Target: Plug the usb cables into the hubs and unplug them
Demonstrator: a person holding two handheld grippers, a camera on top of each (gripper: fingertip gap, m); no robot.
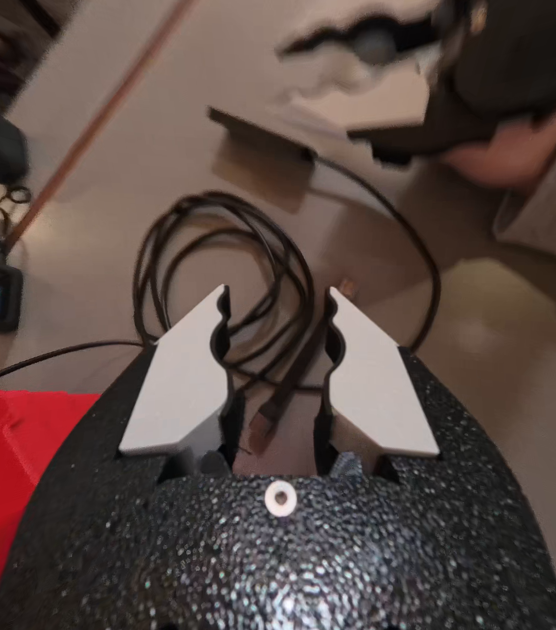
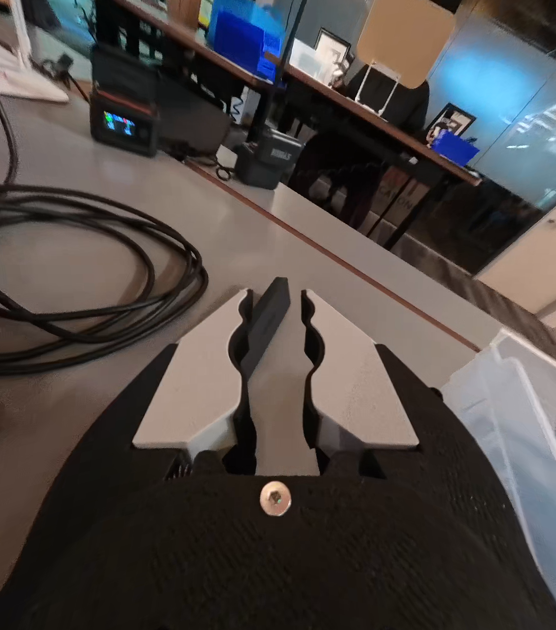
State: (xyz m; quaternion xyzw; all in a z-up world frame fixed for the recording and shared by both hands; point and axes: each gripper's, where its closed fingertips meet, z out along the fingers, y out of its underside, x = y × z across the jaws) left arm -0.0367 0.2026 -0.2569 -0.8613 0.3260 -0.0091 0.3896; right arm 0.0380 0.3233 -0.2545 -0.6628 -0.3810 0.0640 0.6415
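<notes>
Left gripper (image 1: 278, 293) hovered over coiled black usb cable (image 1: 222, 272), fingers apart; cable's plug (image 1: 263, 422) lay between them, ungripped. Right gripper (image 2: 276, 293) fingers apart around dark slab, likely hub (image 2: 266, 320) (leaning on left finger, not clamped). Judged step: pickup before plugging. Next move called for closing on plug, securing hub, aligning plug with port.
</notes>
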